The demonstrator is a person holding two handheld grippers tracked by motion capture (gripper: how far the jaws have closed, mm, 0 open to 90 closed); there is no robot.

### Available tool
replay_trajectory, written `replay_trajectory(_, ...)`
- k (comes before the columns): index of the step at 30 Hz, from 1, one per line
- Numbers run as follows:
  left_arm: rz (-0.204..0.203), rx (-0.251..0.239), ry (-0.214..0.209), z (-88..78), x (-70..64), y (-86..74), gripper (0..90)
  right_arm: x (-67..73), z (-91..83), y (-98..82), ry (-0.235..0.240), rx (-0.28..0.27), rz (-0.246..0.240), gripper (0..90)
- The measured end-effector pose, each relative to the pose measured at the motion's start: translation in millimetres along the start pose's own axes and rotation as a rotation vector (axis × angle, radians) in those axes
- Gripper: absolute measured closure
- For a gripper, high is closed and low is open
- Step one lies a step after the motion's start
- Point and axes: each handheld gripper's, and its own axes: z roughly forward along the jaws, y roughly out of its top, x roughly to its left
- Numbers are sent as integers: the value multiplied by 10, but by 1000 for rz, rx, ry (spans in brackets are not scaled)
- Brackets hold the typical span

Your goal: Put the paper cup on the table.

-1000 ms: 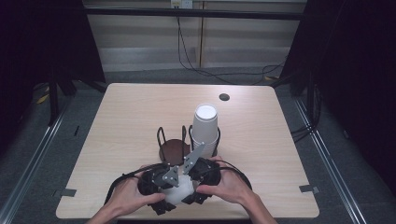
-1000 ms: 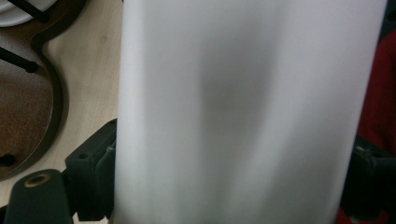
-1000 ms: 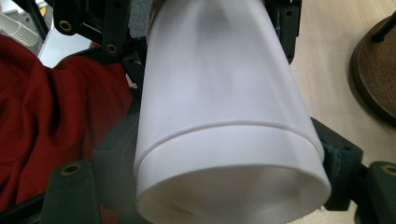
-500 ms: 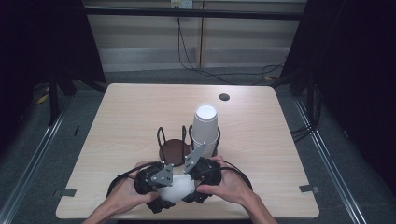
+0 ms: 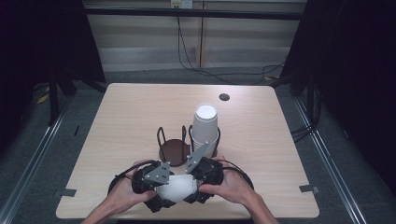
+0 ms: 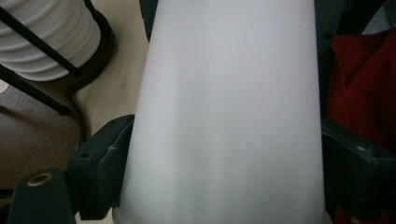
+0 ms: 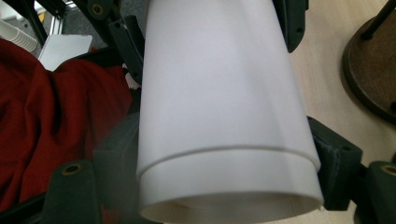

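Low over the table's front edge, two nested white paper cups (image 5: 175, 189) lie on their side between both hands. My left gripper (image 5: 156, 186) is shut on one end, and its jaws have just been closing with the cup (image 6: 229, 116) between them. The left gripper (image 6: 229, 177) has its pads pressed on both cup walls. My right gripper (image 5: 198, 184) is shut on the other end; in its own view the right gripper (image 7: 224, 158) clamps near the seam where one cup (image 7: 219, 93) sits inside the other.
A black wire cup holder (image 5: 187, 140) stands mid-table. Its right ring carries a tall stack of white cups (image 5: 205, 126), and its left ring shows a bare brown base (image 5: 173, 149). A small dark hole (image 5: 224, 97) lies near the far edge. Red cloth (image 7: 51, 116) hangs below the table front.
The left gripper has edged slightly to the left along the cup. The right hand and the cup stack in the holder have stayed put.
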Motion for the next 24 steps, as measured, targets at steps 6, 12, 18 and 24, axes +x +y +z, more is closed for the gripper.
replay_trajectory(6, -23, -31, -8, -42, 5, -7, 127, 10, -34, -12, -2, -22, 8, 239)
replay_trajectory(12, -23, -71, -3, -84, -12, -14, 124, 5, -46, -29, 7, -27, 14, 240)
replay_trajectory(18, -52, -120, -8, -121, 13, -34, 130, 2, -51, -48, 0, -29, 19, 242)
replay_trajectory(24, -67, -167, -18, -168, 36, -50, 142, 0, -73, -60, 4, -41, 25, 243)
